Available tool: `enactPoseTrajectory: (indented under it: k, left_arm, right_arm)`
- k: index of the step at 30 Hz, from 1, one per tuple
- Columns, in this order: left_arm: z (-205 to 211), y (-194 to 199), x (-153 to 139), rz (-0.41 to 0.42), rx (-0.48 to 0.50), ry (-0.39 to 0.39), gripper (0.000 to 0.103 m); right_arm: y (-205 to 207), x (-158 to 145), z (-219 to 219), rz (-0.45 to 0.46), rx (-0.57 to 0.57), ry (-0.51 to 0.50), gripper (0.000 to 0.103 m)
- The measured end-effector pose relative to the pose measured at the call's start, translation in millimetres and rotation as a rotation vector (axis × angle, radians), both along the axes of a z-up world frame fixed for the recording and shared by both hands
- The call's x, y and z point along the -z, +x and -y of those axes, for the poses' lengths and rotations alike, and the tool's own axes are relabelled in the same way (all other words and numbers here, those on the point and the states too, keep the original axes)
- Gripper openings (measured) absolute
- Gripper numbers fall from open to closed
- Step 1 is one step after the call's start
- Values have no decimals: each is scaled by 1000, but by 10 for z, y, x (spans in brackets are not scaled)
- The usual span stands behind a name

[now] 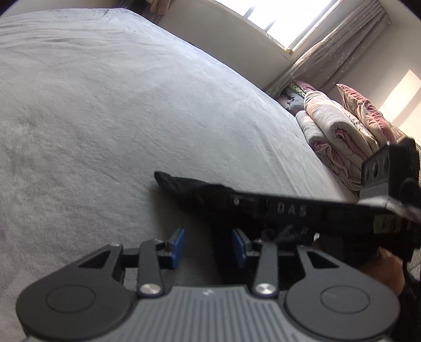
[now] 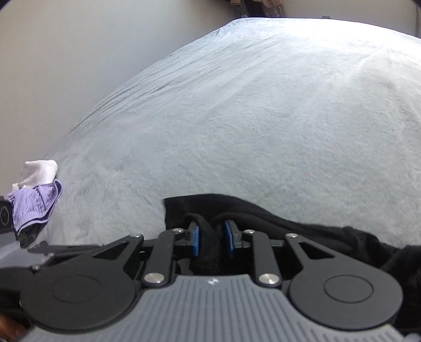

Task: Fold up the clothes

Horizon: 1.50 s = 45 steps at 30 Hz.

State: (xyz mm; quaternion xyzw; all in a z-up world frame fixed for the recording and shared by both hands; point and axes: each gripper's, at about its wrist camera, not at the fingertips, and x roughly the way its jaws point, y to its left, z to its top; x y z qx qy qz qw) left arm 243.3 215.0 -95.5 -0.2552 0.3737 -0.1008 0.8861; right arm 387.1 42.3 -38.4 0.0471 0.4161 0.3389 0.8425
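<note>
Down low in the right wrist view, the right tongs (image 2: pixel 211 241) are pinched on a fold of the black cloth (image 2: pixel 263 213), with the blue pads (image 2: pixel 195 240) pressing it from both sides. The cloth lies on the gray bed (image 2: pixel 236 118) and spreads to the lower right of the frame.

Only this view shows a purple garment (image 2: pixel 34 205) at the left edge, with a white cloth (image 2: pixel 39 172) touching it just behind.

In the left wrist view, the left tongs (image 1: pixel 208 246) stand apart. A dark strip of the black cloth (image 1: pixel 189 188) runs up between them, but the pads do not press it. The other tool, a long black bar (image 1: pixel 302 207), crosses in front from the right and hides part of the cloth. A bit of a hand (image 1: pixel 386 271) shows at the lower right.

Farther off, only the left view shows a rolled quilt (image 1: pixel 334 131) and a pink pillow (image 1: pixel 365 107) at the right side of the bed. Behind them hang curtains (image 1: pixel 336 50) beside a bright window (image 1: pixel 284 18) in the upper right.
</note>
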Motion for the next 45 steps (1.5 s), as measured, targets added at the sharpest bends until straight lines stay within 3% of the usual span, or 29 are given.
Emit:
enactPoseTrajectory:
  k: [5,7,11,18,24,27,28,29,31,38,45]
  left_arm:
    - [81,6,16,20,28,20,56]
    - [135,12,-2,29,38,29,58]
    - [194,58,19,12,-6,19,58]
    - [-101,92,-22,-20,-111,-146,56]
    - [-346,274,130,-124,-171,-240,52]
    - [-295,377,135,-125,-190,-202,31]
    - [-265,421,131,-125,-189,-180,11]
    - [-230,469,131,-126,-177,-155,2]
    - [-168,547,97,-105,-151,-85,2]
    - [-220,722,-143,44,-134,114,2]
    - [-222,928,14,-2,-144,184,2]
  right_arm:
    - [144,-148,75,57,37,-32,30]
    - [157,-151,170,78,55,-79,40]
    - [173,-57,440,92,111,-161,42]
    - [142,88,653,97,128,-207,42]
    - [110,5,680,110,98,-187,42]
    - [108,23,684,93,81,-192,42]
    - [91,42,670,94,70,-209,35]
    - [69,62,652,98,57,-229,17]
    - [27,79,627,116,45,-257,6]
    - [-5,-7,674,253,138,-269,4]
    - [81,225,557,255,158,-304,5]
